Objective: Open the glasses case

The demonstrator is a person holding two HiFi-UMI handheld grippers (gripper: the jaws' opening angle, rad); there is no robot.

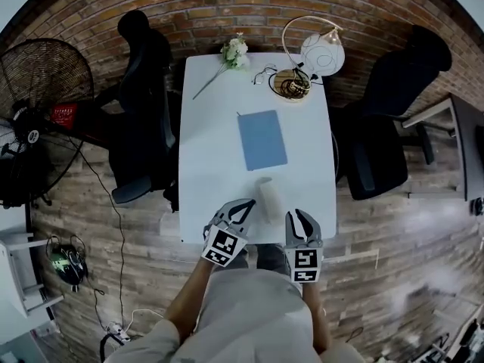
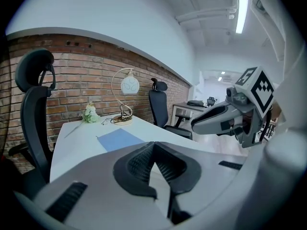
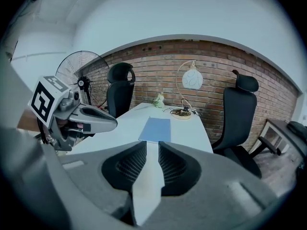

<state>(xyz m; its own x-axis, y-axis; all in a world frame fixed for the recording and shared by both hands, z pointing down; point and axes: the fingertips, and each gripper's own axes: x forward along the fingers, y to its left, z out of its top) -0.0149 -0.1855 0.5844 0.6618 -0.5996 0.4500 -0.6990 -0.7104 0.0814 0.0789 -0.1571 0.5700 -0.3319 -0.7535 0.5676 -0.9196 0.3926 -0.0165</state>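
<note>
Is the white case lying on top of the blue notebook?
No, the white case lies on the bare table near the person's edge, apart from the blue notebook at the middle.

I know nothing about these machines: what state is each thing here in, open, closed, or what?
Cream-white oblong glasses case: closed, lying on the white table.
Blue notebook: closed, lying flat.
White globe desk lamp: upright; lit or not, cannot tell.
Left gripper: shut, empty.
Right gripper: shut, empty.
</note>
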